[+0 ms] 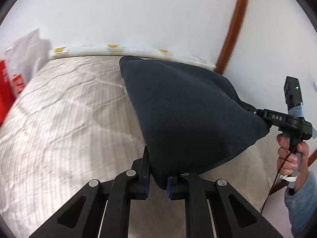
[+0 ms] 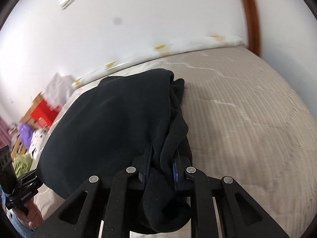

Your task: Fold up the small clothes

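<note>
We see the left tongs (image 1: 157,180) clenched on one corner of the dark cloth (image 1: 188,115), right tongs (image 2: 161,170) clenched on another, above the bed (image 1: 65,103).

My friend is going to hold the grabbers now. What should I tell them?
Left gripper: shut on a corner of the dark garment.
Right gripper: shut on a bunched edge of the same garment.
The garment hangs between the two grippers, lifted over the striped bed cover; its far end seems to trail near the bed.
Done: both corners picked up.
Left: no neat fold shows yet. Probably lay it flat, then fold it over, keeping both grips tight so it doesn't slip.
</note>
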Available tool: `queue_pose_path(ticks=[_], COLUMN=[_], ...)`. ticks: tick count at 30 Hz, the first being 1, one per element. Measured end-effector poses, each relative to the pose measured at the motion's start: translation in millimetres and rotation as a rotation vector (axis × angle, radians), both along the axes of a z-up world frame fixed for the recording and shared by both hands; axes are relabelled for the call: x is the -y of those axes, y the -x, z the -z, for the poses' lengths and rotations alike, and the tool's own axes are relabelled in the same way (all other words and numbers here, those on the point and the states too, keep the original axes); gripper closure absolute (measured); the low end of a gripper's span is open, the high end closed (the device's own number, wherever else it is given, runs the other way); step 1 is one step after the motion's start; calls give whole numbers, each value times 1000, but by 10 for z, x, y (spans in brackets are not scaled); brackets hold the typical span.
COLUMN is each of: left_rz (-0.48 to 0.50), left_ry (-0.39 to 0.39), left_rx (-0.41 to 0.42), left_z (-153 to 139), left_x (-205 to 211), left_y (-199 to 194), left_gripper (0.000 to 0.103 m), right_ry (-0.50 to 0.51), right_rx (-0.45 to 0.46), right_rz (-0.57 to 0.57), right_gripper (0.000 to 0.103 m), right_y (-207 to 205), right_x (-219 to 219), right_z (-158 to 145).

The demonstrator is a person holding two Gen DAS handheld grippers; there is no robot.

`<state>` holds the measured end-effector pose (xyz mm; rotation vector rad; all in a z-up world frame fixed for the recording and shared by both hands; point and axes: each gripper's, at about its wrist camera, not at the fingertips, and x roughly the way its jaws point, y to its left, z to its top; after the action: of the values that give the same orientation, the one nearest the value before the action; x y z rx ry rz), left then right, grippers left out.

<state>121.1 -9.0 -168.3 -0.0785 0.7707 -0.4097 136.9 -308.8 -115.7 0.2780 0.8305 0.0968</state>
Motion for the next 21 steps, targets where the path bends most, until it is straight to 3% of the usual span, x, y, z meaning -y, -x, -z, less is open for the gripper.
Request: queue_pose_path(ticks=[6,12,21], left_rz=[-35,-69,-55], left_ry=[25,-28,-35], left_rx=[-35,-67,-76], left_z=[10,-45,-332], left_x=[-263,-120,-303], left_y=[110,59,345], left_gripper=[90,88,85], right_ry=[17,50,107], right_rx=[2,-27,30], right_rz=[-64,-58,-7], right_gripper=[86,84,84], right_y=[102,193,418], right_x=[-334,-279,-101], right_z=[-98,-264,-662])
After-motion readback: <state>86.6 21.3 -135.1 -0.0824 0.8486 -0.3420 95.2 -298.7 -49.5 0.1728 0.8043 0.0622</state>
